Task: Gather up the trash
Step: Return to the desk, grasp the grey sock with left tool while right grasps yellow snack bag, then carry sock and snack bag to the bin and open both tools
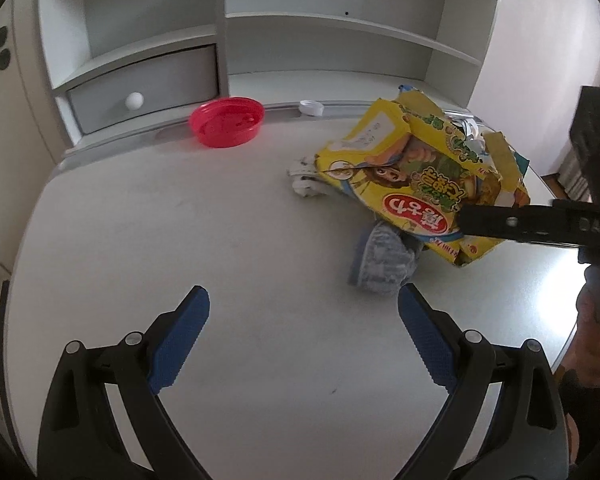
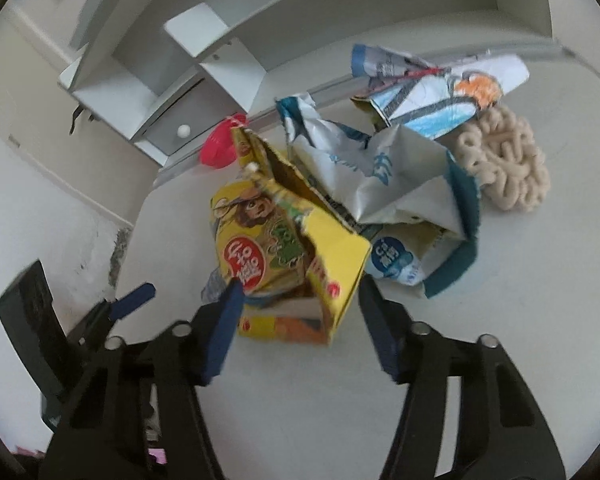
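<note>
Yellow box [image 2: 288,256] between right hand-held gripper [image 2: 300,292] pads, grip uncertain; left hand-held gripper [image 1: 304,312] released.

Ahead of the blue-padded right hand-held gripper [image 2: 296,312]: a yellow cartoon-printed box [image 2: 284,248] with a red oval logo, a white-and-teal carton [image 2: 384,184], a beige knit [image 2: 504,160], a red lid [image 2: 220,148].

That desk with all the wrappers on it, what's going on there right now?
A person holding a gripper in each hand is clearing trash off a white desk. The right gripper has its jaws around the torn yellow snack box, one pad against its side, though a firm grip isn't clear. The left gripper hangs open over bare desk, holding nothing. A crumpled white and blue carton, a red lid and a beige knitted piece lie uncollected.
</note>
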{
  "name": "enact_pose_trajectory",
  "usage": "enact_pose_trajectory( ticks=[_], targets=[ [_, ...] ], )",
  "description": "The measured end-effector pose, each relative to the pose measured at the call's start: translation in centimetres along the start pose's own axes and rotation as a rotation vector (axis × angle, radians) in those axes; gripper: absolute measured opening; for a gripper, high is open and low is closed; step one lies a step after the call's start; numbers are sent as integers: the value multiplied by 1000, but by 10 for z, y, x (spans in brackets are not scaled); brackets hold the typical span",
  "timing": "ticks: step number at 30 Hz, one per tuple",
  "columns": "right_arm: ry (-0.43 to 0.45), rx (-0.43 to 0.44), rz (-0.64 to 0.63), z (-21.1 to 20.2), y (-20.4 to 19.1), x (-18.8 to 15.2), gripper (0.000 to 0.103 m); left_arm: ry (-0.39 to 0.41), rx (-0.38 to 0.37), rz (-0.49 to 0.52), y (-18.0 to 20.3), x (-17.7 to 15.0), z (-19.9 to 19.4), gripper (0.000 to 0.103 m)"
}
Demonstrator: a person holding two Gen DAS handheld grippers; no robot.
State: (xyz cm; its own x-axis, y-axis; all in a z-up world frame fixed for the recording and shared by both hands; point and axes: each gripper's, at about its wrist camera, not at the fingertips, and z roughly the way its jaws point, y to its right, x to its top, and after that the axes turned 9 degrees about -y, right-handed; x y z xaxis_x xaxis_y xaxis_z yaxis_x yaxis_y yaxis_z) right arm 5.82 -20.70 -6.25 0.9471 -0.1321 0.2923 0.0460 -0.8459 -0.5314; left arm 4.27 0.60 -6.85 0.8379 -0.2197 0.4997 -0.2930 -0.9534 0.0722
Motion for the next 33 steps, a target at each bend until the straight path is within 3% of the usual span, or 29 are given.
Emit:
enact_pose_trajectory(
  ticks=[1,2,5,13,18,20,21,22,25,28,33],
  targets=[
    [-6,6,8,1,1,1,35,-2,-8,8,2,3,3,92],
    [-6,5,15,2,1,3,17,-2,-13,16,5,4,4,92],
    [40,-7,-3,-11,-7,1,12,-14,-21,42,11,10,12,92],
    [205,-65,-43,-65,-25,4,11,-14,-63,107,31,16,19,92],
    [268,-109,-36,-101,-11,-10,11,-47,-63,111,42,24,33,90],
    [294,-136,-24,-114,-3,-17,11,-57,-41,116,45,25,37,60],
    [306,-147,-15,-121,3,-21,11,-57,-14,126,48,25,38,54],
    [320,-160,-5,-129,9,-24,11,-55,-2,137,50,24,37,28],
    [370,-212,42,-156,33,-42,11,-57,-25,125,55,24,27,22],
    [428,-274,114,-188,65,-67,11,-25,-1,135,69,26,11,22],
    [511,-397,285,-239,131,-126,11,37,-79,187,114,39,-17,22]
  ],
)
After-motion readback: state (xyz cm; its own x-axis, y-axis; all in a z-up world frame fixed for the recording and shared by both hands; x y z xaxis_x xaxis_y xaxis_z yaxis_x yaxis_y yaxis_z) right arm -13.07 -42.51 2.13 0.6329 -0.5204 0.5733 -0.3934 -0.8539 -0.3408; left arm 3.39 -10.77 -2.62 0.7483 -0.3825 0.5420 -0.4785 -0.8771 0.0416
